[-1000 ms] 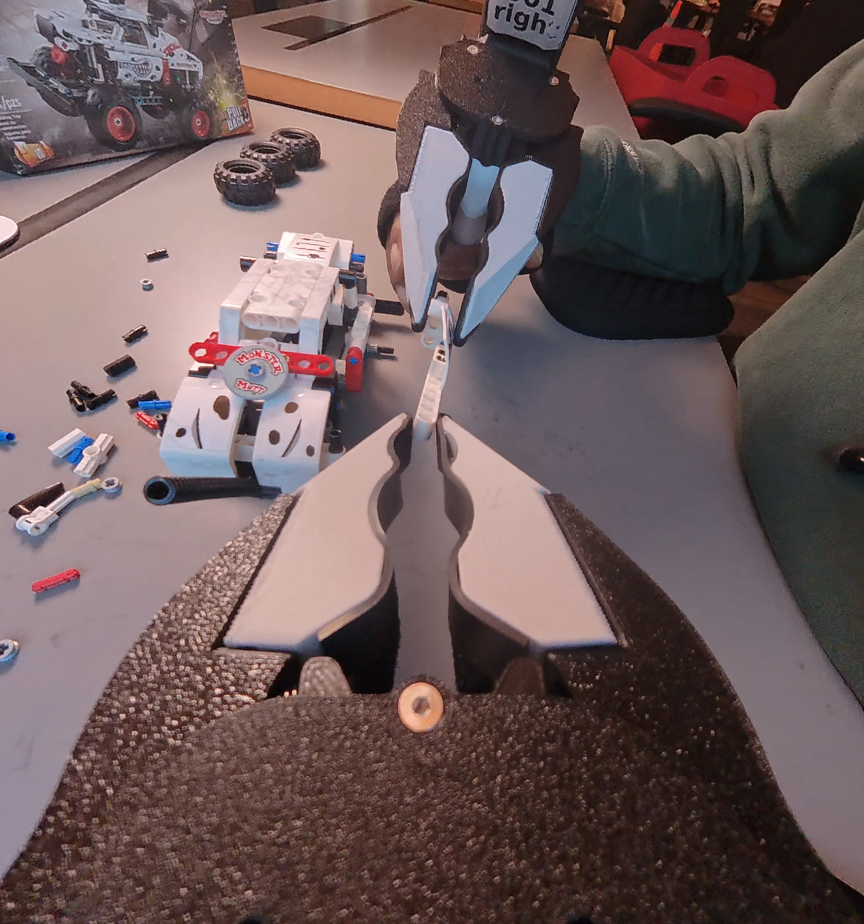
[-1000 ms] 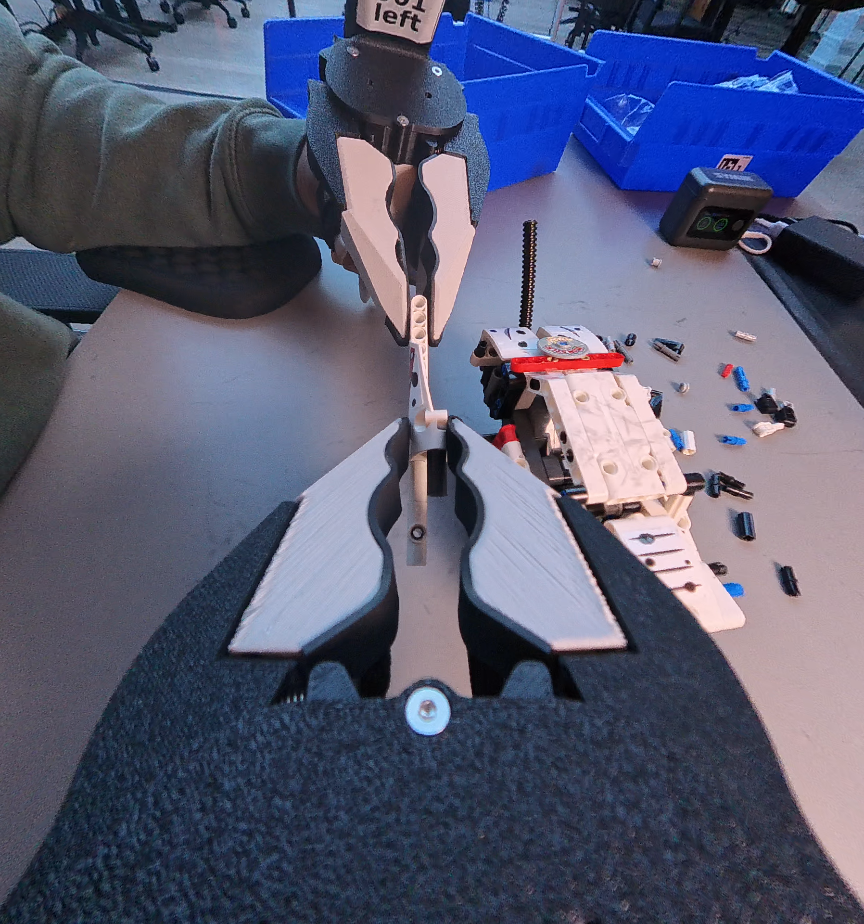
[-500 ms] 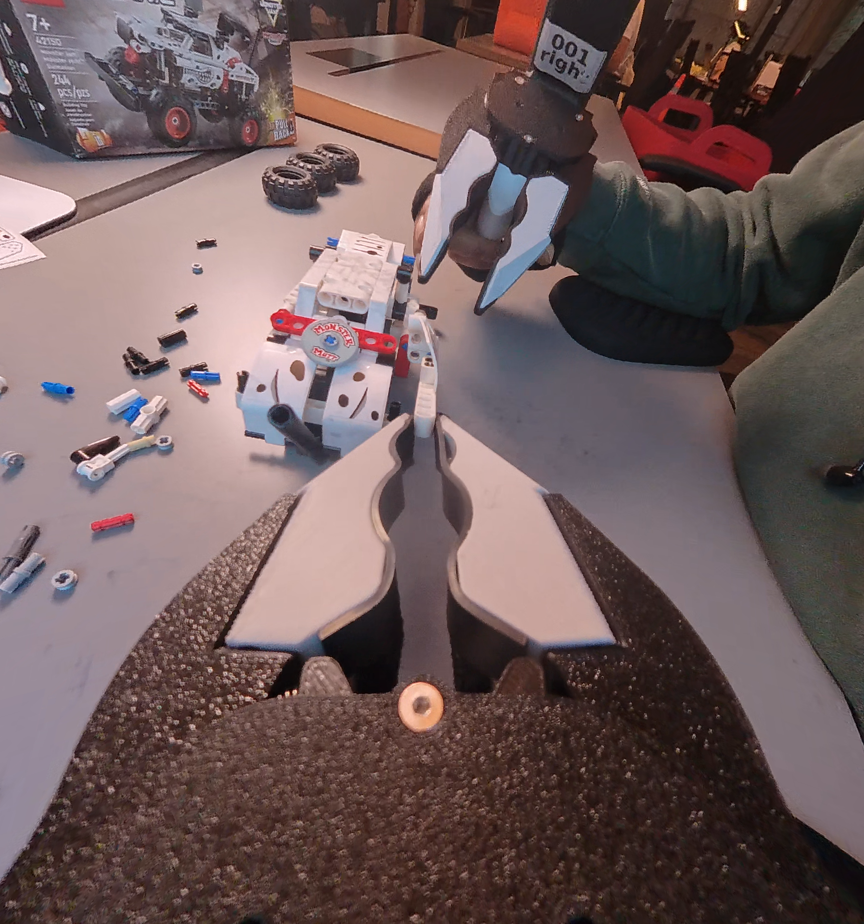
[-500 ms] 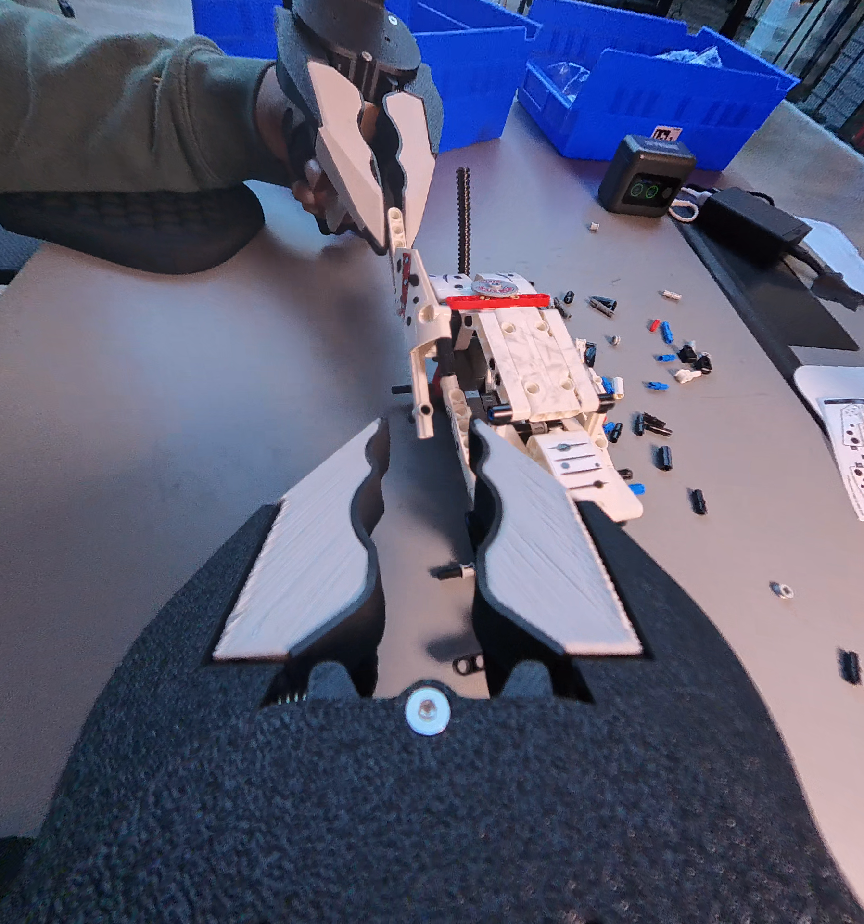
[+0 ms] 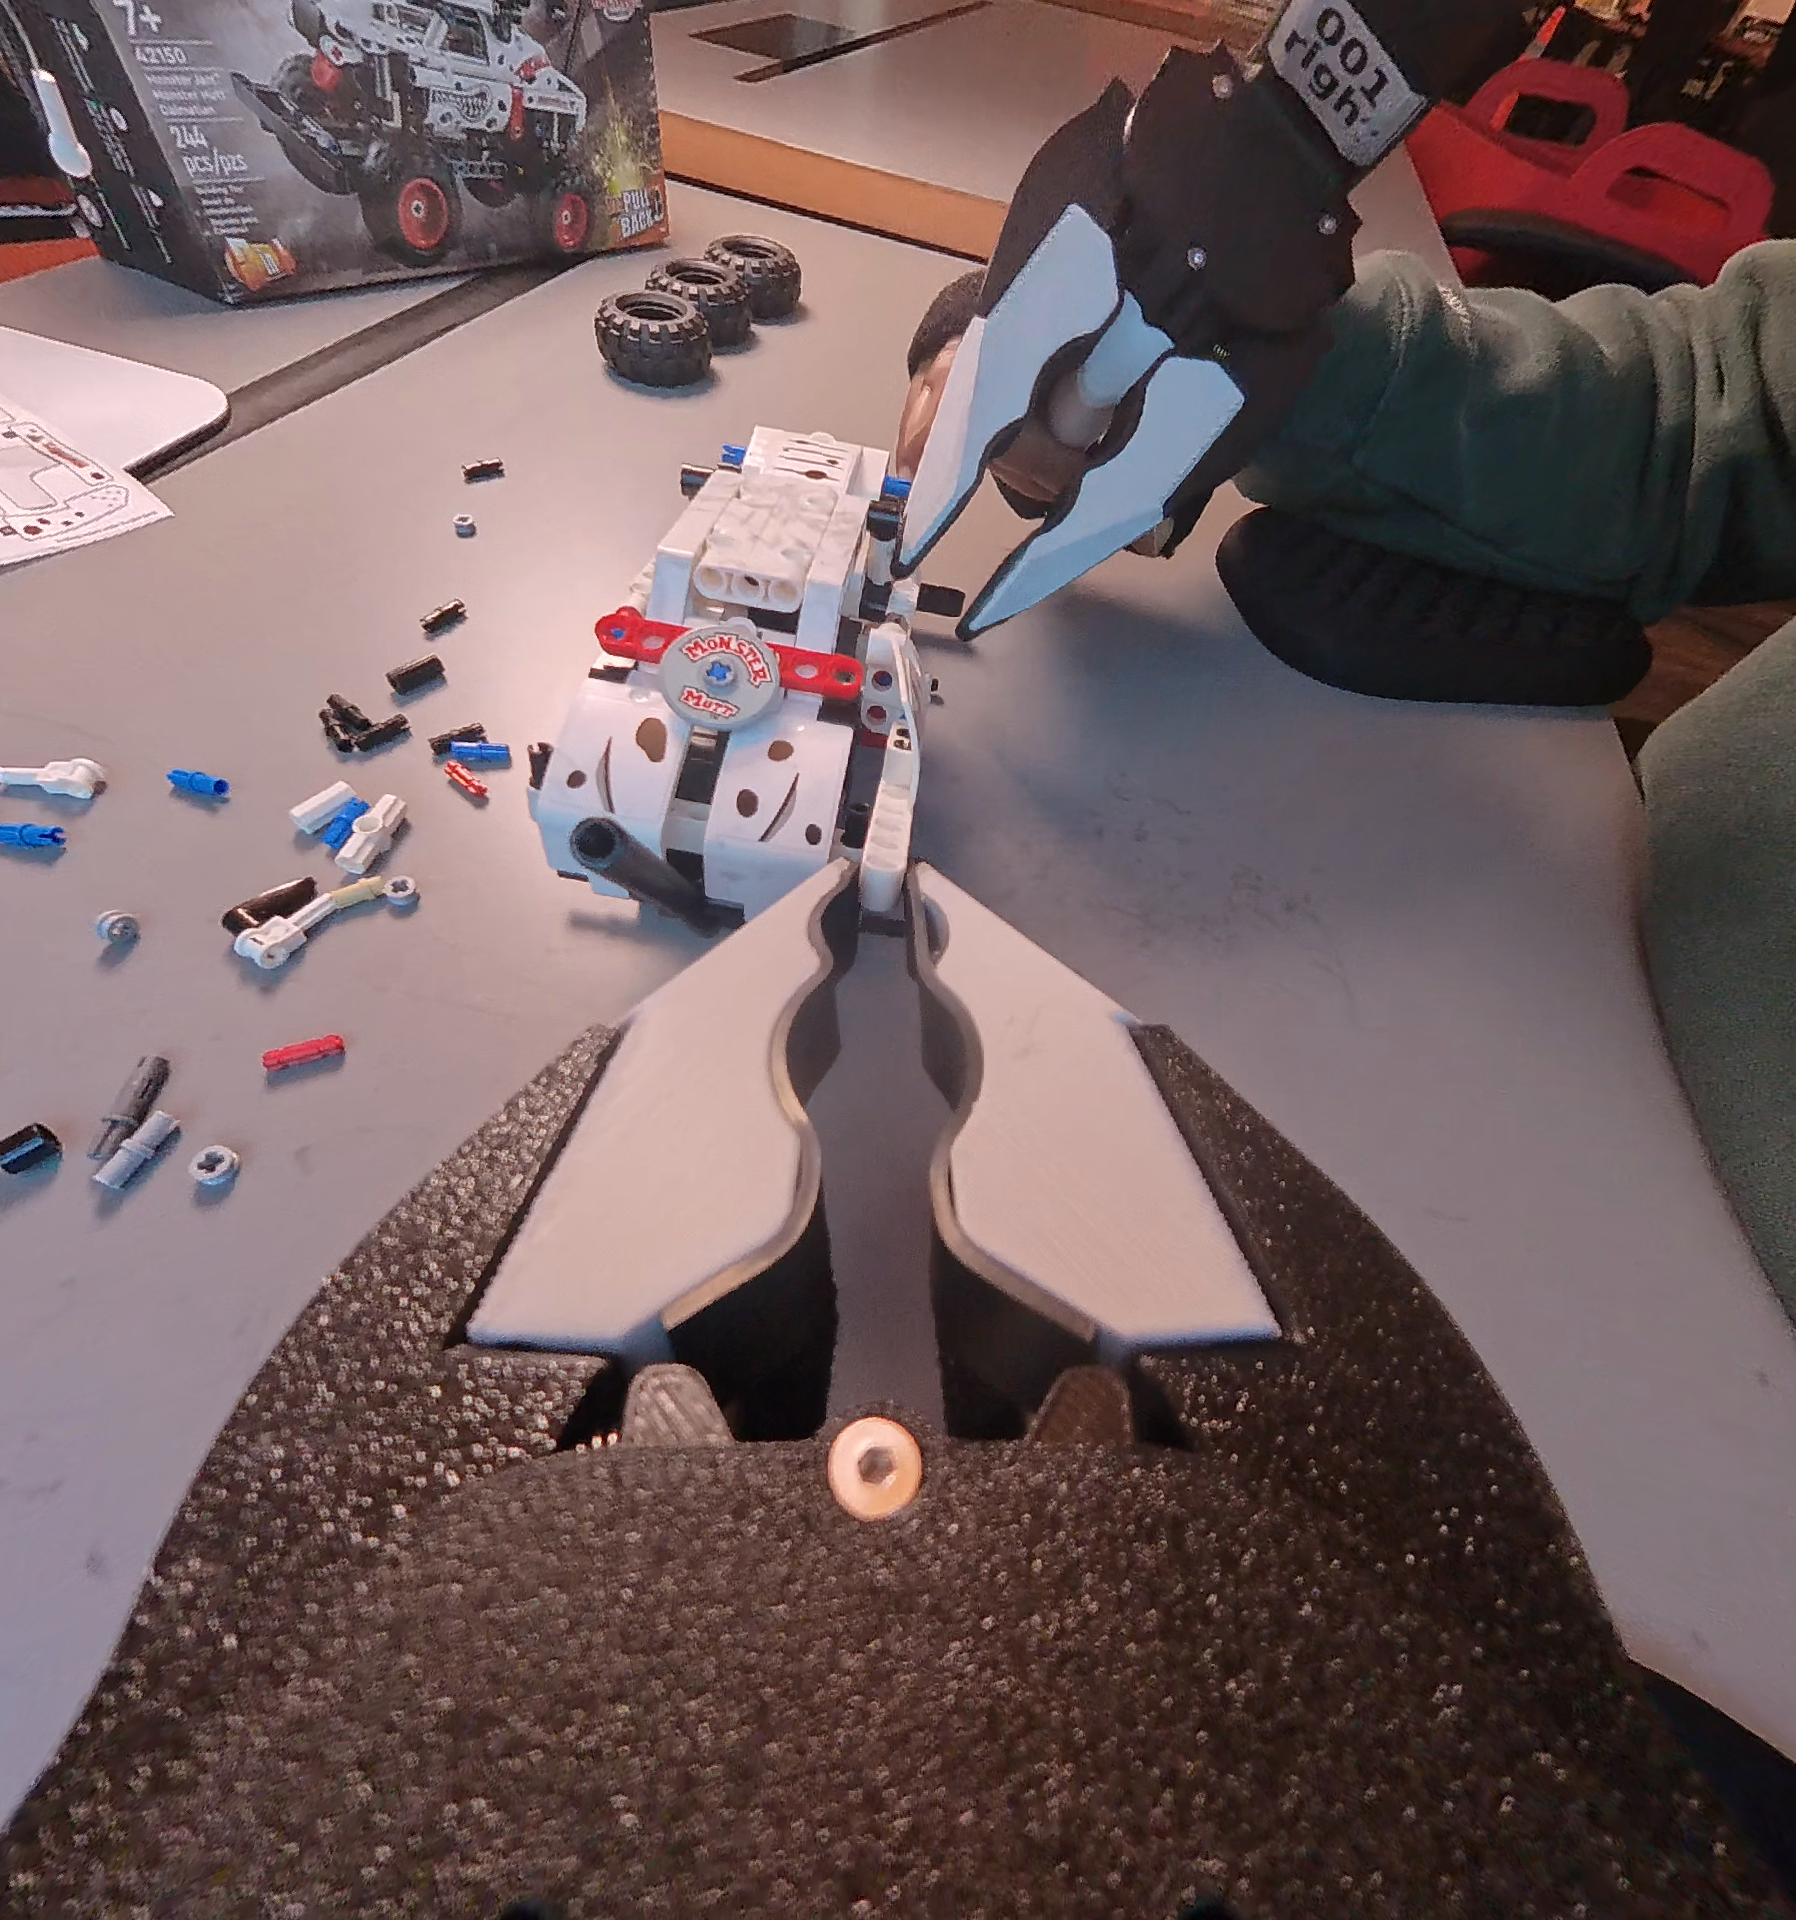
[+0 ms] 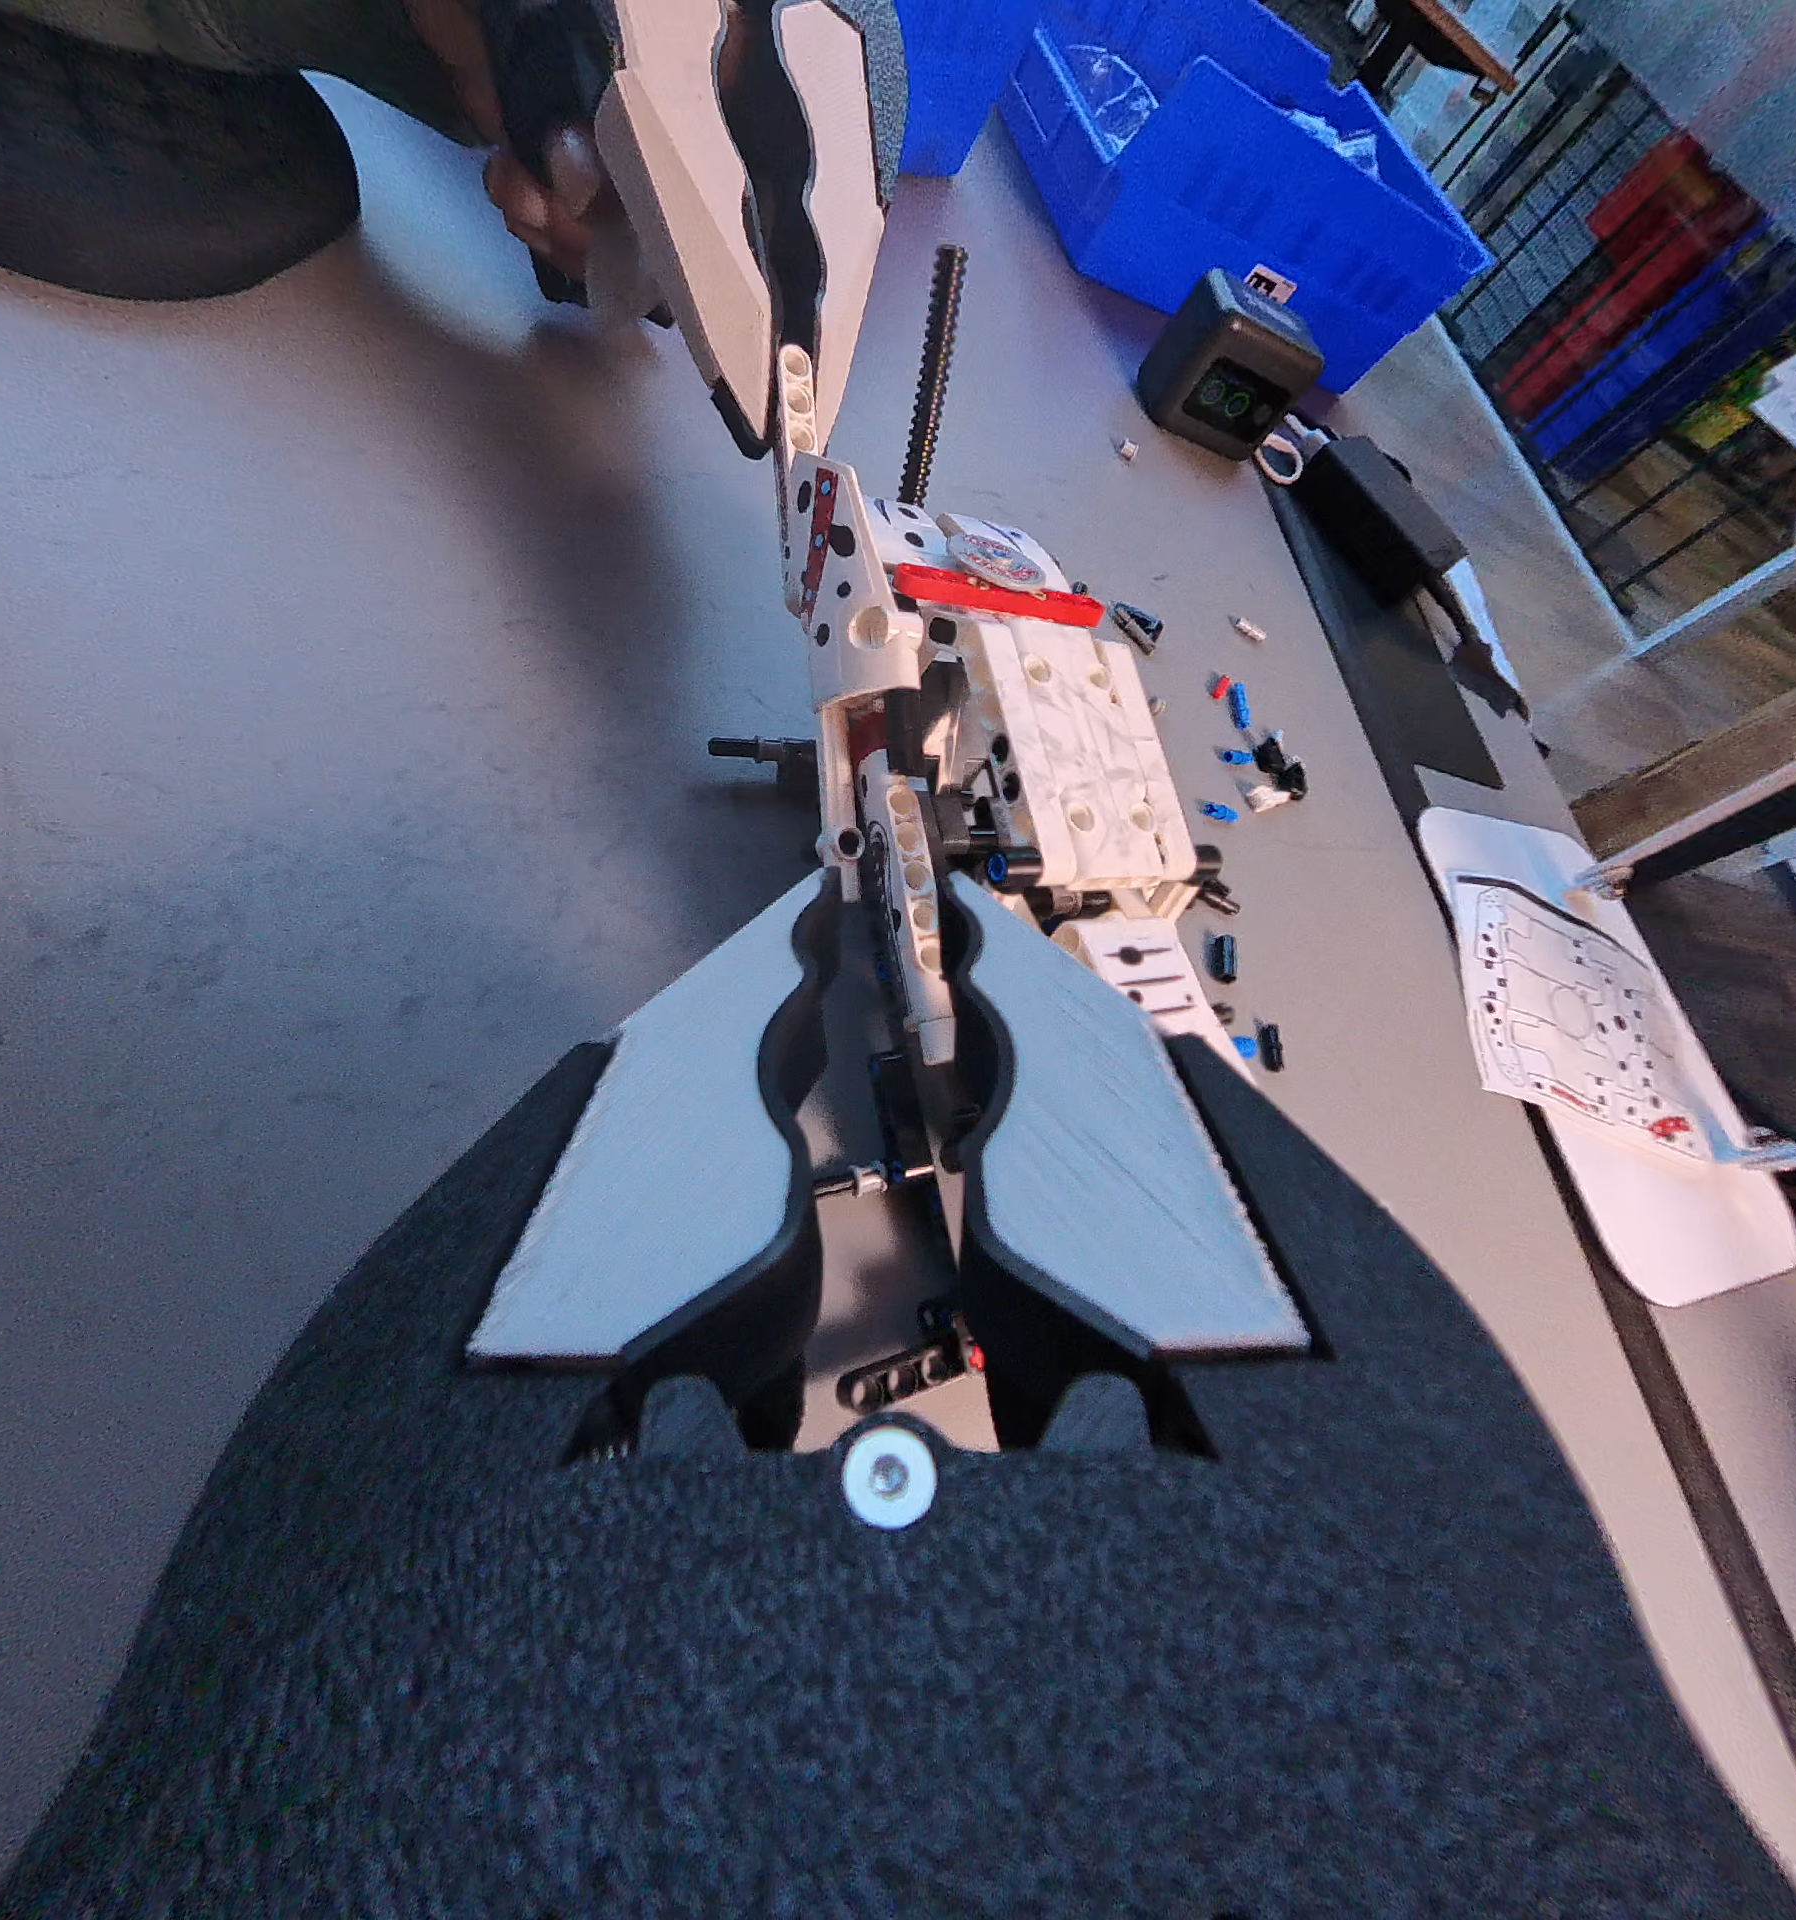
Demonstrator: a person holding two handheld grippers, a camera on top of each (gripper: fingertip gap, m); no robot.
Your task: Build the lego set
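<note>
Partly built white lego truck (image 5: 738,717) with dark spots, a red beam (image 5: 728,655) and a round badge across its top, standing near the middle of the grey surface (image 5: 1237,883). Left tongs (image 5: 878,894), near edge of the left wrist view: closed on the near end of a white side beam (image 5: 889,821) that runs along the truck's right flank. Right tongs (image 5: 935,597), far right: jaws parted, tips pointing down beside the far right end of the truck; in the right wrist view the right tongs (image 6: 889,888) straddle the same side assembly (image 6: 909,883) without visibly clamping it, while the left tongs (image 6: 795,410) pinch the beam's far end. Left of the truck: loose small pieces (image 5: 354,821) in black, blue, white and red, scattered. Far left: three black tyres (image 5: 696,301), the set's box (image 5: 354,135) and an instruction sheet (image 5: 11,488). Far side in the right wrist view: blue bins (image 6: 1216,177) and a small black device (image 6: 1226,364).
</note>
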